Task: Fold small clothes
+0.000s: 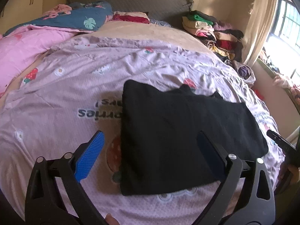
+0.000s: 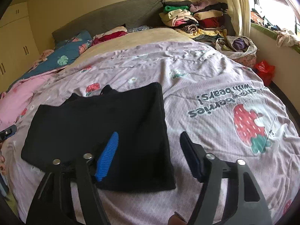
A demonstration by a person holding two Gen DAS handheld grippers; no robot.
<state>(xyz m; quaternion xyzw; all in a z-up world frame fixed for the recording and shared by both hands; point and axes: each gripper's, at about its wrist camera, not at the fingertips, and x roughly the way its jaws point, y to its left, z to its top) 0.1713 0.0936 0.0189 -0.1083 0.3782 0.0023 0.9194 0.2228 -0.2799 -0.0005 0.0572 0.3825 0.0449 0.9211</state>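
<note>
Between and ahead of both sets of spread, empty fingers, the black garment (image 1: 180, 131) lies flat on the bedspread (image 1: 75, 78). Risk — the left gripper (image 1: 150, 155) or right gripper (image 2: 150, 153) may pinch bedspread too, dragging the fold askew.

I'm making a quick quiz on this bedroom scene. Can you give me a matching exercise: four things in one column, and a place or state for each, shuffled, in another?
Things:
1. black garment
2. stack of folded clothes
3. red plastic bag
4. left tool

Places or states:
A. beside the bed, under the window
B. open, holding nothing
C. lying flat on the pink strawberry bedspread
D. piled at the head of the bed, by the curtain

Pairs: 1-C, 2-D, 3-A, 4-B
</note>
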